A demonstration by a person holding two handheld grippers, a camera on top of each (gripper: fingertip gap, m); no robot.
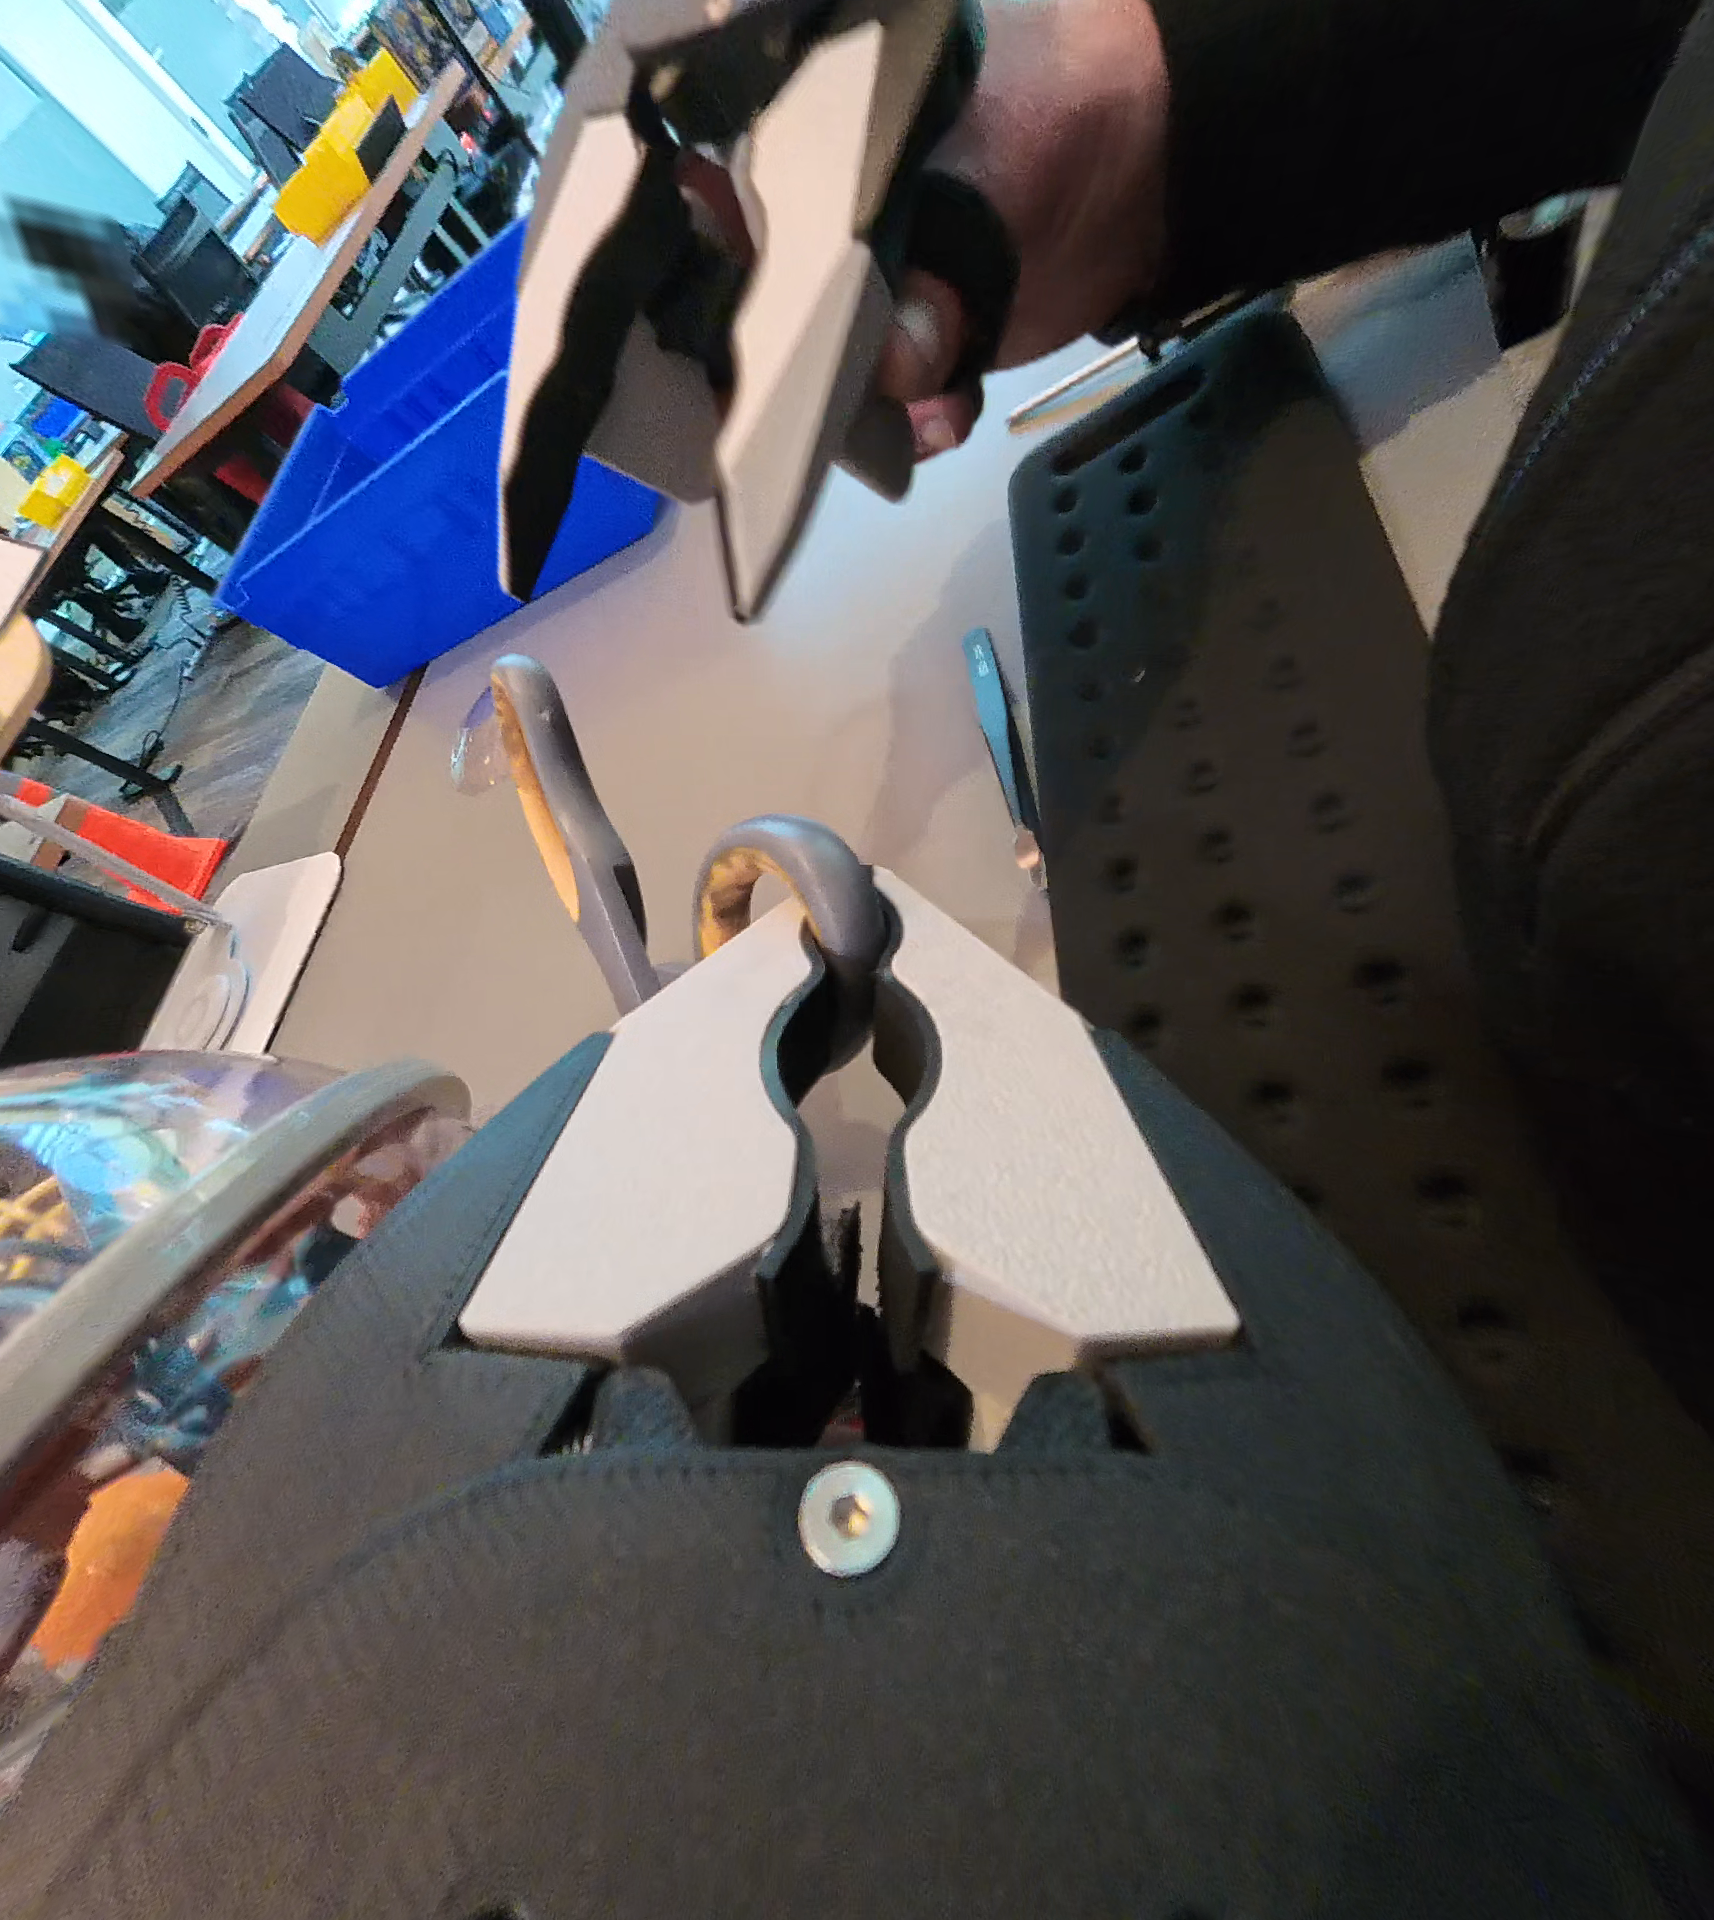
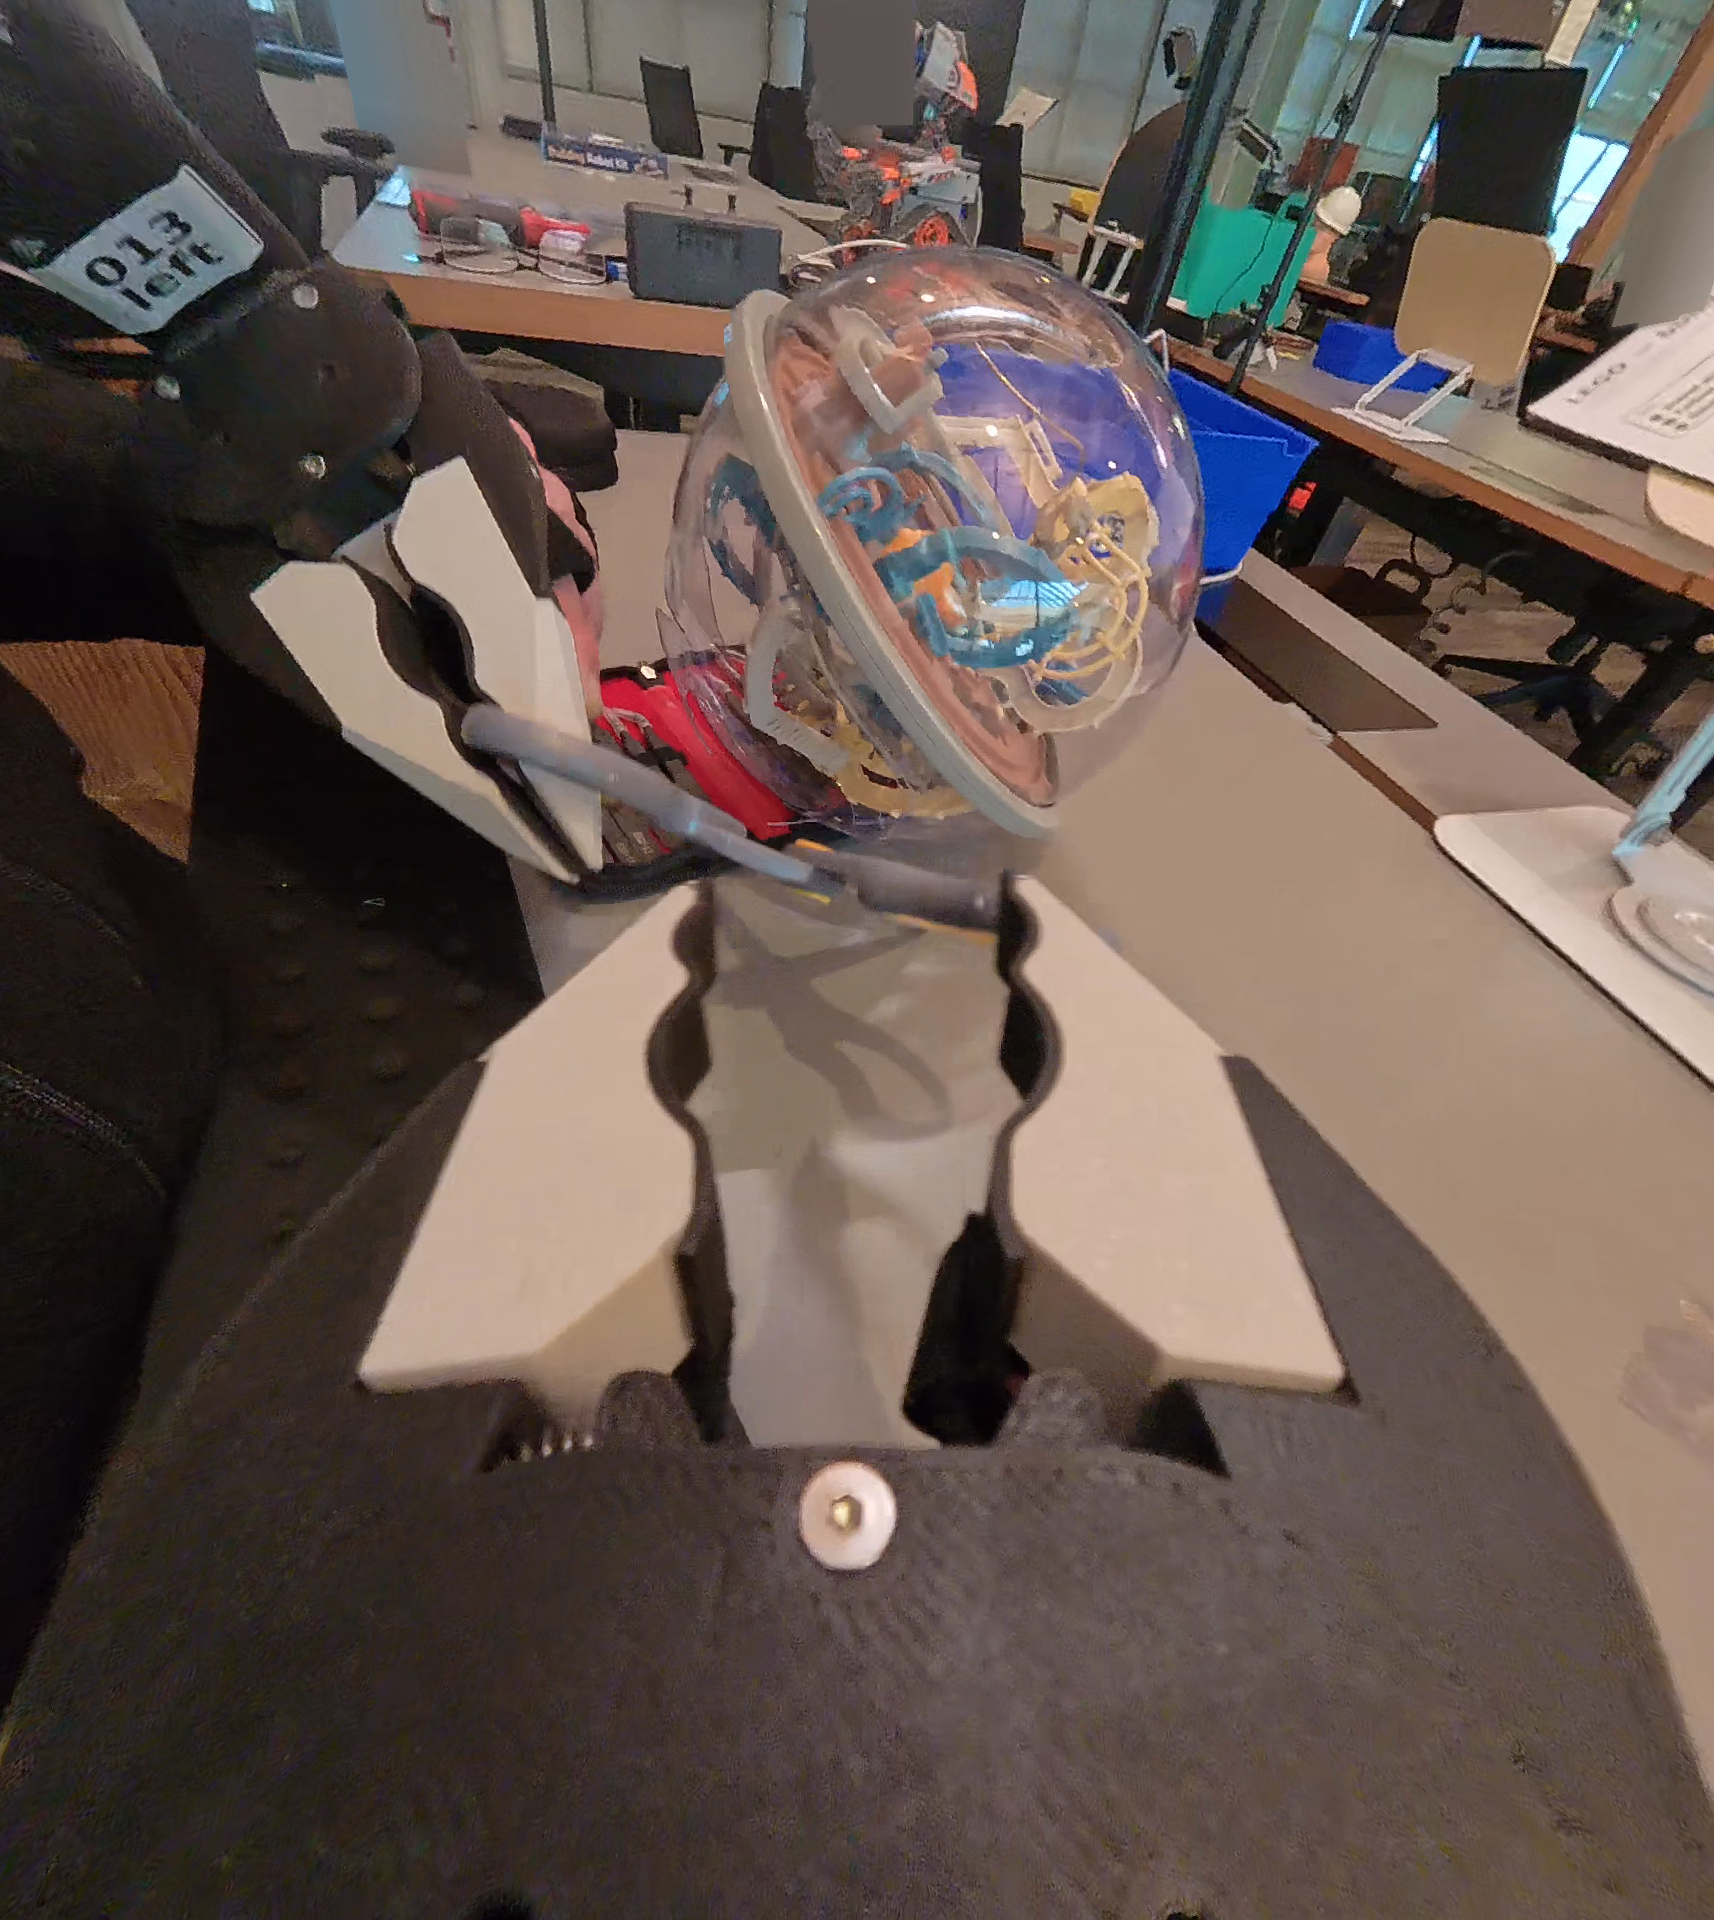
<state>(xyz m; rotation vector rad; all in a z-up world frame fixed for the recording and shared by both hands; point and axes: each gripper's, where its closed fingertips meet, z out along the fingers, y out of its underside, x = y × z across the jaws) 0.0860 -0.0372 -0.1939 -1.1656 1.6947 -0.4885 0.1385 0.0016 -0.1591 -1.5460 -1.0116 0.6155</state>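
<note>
Jaws of the left gripper (image 1: pixel 848 914): closed down on one looped grip of a grey-handled tool (image 1: pixel 801 883), pinched near the fingertips in the scalloped notch. The loop stands clear above the tips at 12 o'clock. The second grip (image 1: pixel 562 800) splays away at 11 o'clock, free.

Jaws of the right gripper (image 2: pixel 853 904): wide apart, holding nothing. In the right wrist view the far end of the grey tool lies at its right fingertip, at 1 o'clock. I cannot tell whether they touch.

Handling, as judged: the tool looks stiff and light to moderate in weight. Its grips look rubbery, so slipping is unlikely. It appears hinged, so the free grip may swing. The soundest hold appears to be across one grip at mid-length, as the left gripper has it.

Location: the tool is held above the grey counter (image 2: pixel 1352 935), between the two grippers.

Nearby: a clear maze ball (image 2: pixel 936 540) sits just beyond the tool at 12 o'clock in the right wrist view, tilted, over a red object (image 2: pixel 697 727). It looks hard, smooth and liable to roll. A black perforated case (image 1: pixel 1248 831) lies at 2 o'clock in the left wrist view, with a thin blue tool (image 1: pixel 998 727) beside it.

Farther off: a blue bin (image 1: pixel 417 520) at 10 o'clock on the counter's far edge. Other desks stand beyond.
</note>
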